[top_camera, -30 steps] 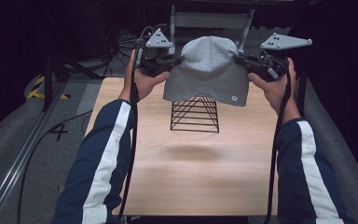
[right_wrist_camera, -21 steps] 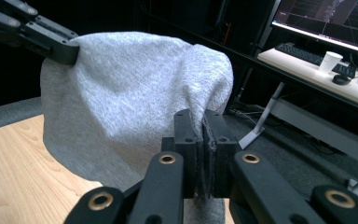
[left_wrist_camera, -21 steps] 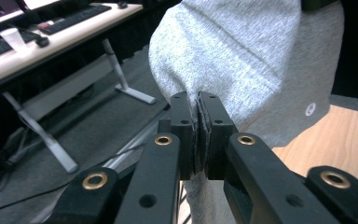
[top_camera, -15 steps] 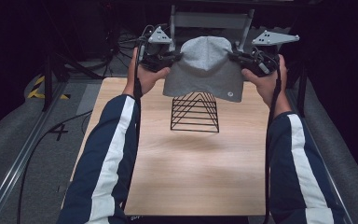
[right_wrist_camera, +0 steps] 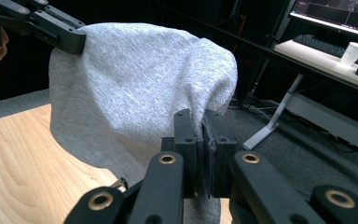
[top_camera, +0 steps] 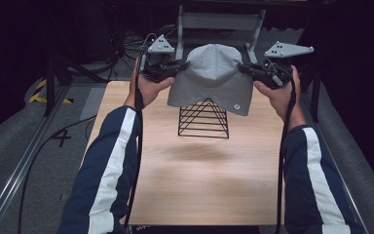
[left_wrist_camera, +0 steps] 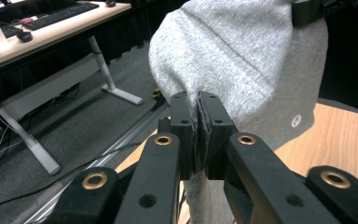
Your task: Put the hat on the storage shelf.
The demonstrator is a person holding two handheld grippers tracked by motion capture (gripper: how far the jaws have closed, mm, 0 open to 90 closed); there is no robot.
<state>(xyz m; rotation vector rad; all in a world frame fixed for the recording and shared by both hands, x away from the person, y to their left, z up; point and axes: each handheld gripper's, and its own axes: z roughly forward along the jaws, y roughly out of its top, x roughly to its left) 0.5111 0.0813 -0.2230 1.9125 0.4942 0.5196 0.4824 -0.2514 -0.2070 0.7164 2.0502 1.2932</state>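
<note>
A grey knit beanie (top_camera: 213, 78) hangs in the air above the far part of the wooden table (top_camera: 199, 180), stretched between both grippers. My left gripper (top_camera: 179, 67) is shut on its left edge, and my right gripper (top_camera: 246, 69) is shut on its right edge. Below the hat stands a black wire pyramid stand (top_camera: 203, 119), whose tip is level with the hat's lower hem. In the left gripper view the jaws pinch grey fabric (left_wrist_camera: 223, 60) at my left gripper (left_wrist_camera: 199, 100). In the right gripper view my right gripper (right_wrist_camera: 203, 116) clamps the beanie (right_wrist_camera: 135, 79) the same way.
A metal frame (top_camera: 219, 22) stands behind the table's far edge. Cables (top_camera: 53, 141) lie on the grey floor at the left. Desks with keyboards (left_wrist_camera: 63, 14) and a paper cup (right_wrist_camera: 353, 52) sit farther off.
Both grippers have carried the beanie upward and a little farther from the person, so more of the wire stand shows beneath it.
</note>
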